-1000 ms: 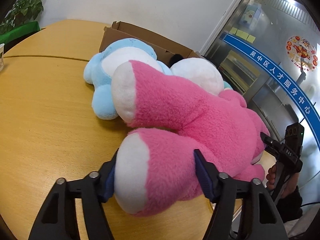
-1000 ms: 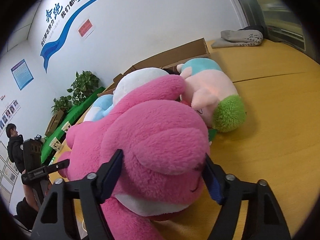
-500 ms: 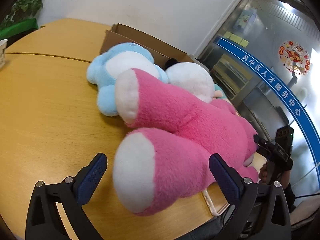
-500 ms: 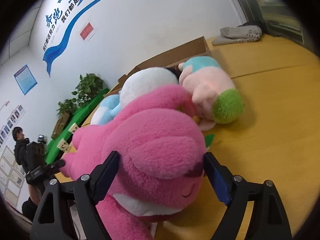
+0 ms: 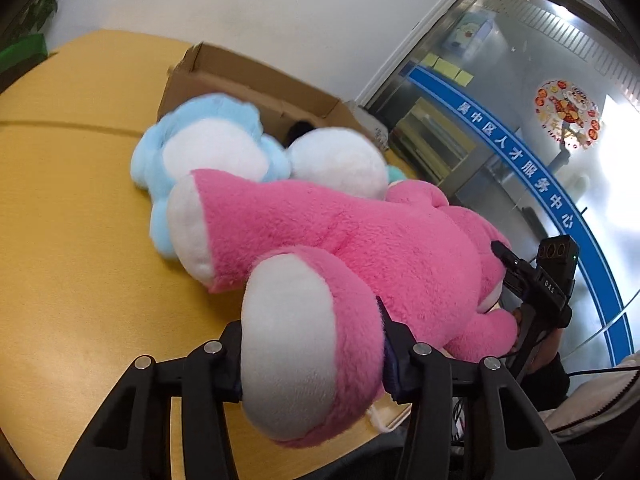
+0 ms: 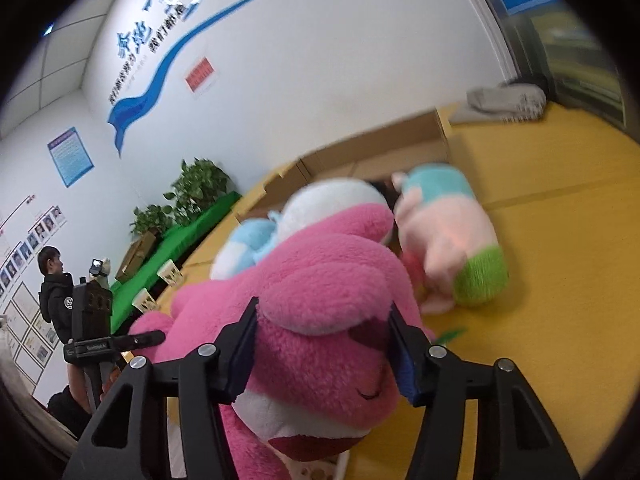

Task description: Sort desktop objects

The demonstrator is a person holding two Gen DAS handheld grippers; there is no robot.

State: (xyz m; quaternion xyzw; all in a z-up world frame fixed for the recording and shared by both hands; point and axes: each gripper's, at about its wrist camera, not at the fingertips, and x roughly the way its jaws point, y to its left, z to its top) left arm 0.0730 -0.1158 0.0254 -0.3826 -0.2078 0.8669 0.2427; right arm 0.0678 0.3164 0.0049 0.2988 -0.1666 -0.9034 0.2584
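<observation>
Claws both clamped on pink plush bear (image 5: 360, 248). Left claw (image 5: 310, 354) pinched the near leg just behind its white foot pad, fingers pressed into the fur on either side. Right claw (image 6: 322, 344) squeezed the bear's head, one finger at each temple, closed eye visible below the right-hand finger. Bear lay stretched across the table (image 5: 72, 208) edge between the two claws, its second leg angled forward and left of the left claw.

Beyond the bear, ahead of the left claw: light blue plush (image 5: 208, 148) with white belly, touching the bear's far leg; white plush (image 5: 340, 160) just right of it. Ahead and right of the right claw: pink plush with teal top and green end (image 6: 448, 236), lying on the table beside the bear's head. Cardboard box (image 5: 248, 80) stood open behind the pile, against the wall. Edges blurred in both views.
</observation>
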